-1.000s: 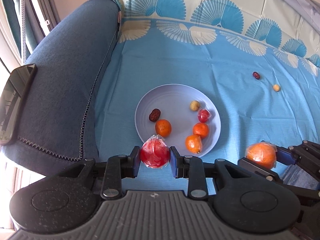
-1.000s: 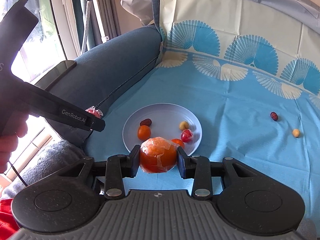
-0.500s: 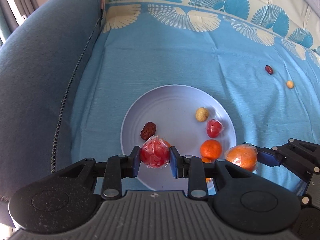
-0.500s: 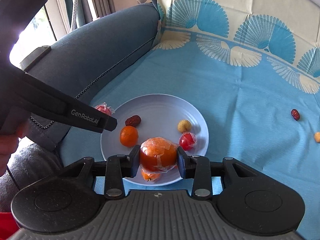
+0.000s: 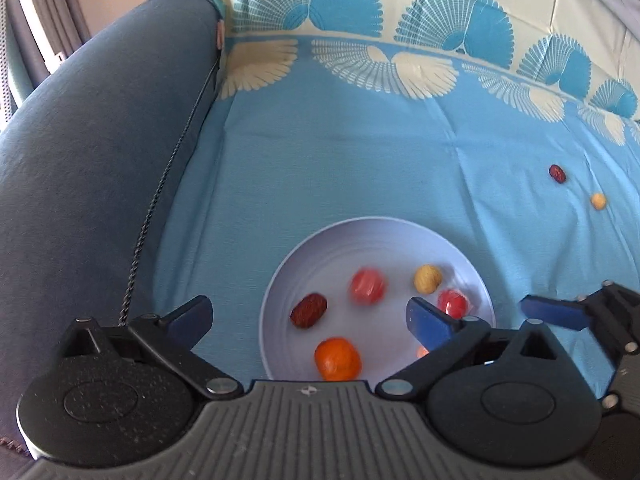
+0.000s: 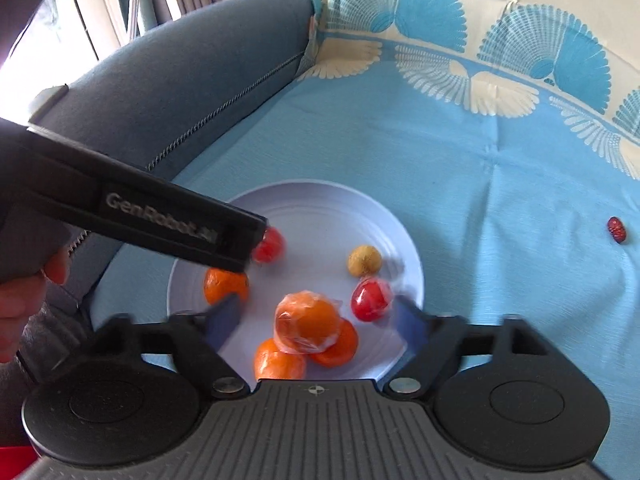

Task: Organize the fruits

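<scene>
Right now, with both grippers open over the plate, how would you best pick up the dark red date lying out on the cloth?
Grip the dark red date across its narrow middle, coming straight down from above. It lies flat and alone on the blue cloth, its long axis tilted in the right wrist view, so turn the fingers to span the short width; nothing crowds it.

1. Daylight comes in from the upper left of both views; in the right wrist view the window [image 6: 48, 40] at the upper left corner is blown out to white.
2. The blue cloth [image 5: 360, 160] is evenly and brightly lit, with soft, faint shadows.
3. Fisheye bending curves the sofa arm [image 5: 92, 160] and the cloth's patterned border toward the frame edges.
4. Motion blur smears the red wrapped fruit [image 5: 367, 286] in the left wrist view.
5. In the right wrist view the right tool [image 6: 316, 320] has blurred blue fingers [image 6: 224, 320], and the lettering on the left tool [image 6: 244, 248] is soft.
6. The lower tool bodies sit dark and lightly speckled.
</scene>
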Demonstrator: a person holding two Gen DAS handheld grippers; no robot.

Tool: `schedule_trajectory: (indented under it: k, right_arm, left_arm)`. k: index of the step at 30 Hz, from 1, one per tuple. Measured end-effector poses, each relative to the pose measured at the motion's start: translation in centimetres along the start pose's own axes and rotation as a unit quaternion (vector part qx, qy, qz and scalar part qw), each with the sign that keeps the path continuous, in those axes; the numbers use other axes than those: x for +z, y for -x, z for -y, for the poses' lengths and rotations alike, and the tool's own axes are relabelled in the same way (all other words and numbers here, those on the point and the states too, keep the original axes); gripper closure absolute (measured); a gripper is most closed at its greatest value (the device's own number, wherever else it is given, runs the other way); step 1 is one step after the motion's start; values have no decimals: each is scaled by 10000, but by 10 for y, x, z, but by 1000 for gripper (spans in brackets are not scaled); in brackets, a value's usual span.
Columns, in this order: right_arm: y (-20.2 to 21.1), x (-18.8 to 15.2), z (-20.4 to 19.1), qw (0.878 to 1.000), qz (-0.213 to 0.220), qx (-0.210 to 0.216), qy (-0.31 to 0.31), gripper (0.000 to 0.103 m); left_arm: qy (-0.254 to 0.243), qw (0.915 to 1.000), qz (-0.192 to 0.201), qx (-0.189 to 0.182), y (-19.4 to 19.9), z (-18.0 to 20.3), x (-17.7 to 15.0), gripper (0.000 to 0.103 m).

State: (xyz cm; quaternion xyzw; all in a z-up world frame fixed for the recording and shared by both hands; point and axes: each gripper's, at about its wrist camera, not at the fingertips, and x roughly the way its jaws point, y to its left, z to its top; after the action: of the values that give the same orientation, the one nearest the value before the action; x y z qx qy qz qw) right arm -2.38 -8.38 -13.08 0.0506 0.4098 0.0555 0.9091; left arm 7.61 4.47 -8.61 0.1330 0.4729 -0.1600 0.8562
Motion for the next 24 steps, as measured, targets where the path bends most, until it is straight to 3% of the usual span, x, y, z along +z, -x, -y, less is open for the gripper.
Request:
schedule_trajectory:
  k: [9,17,24]
  right_arm:
    - [71,-37,-9,9987,-288,15,-420,5]
    - [138,-51,-34,9985,404,-311,-202,1]
    - [179,-66,-47,9963,732,-457,39,1]
  left_arm:
    - [399,9983,-297,307,63,-22,-44,0]
    - [262,9986,24,460,124,-7,-75,0]
    - [226,9981,309,475,162,5,-96,0]
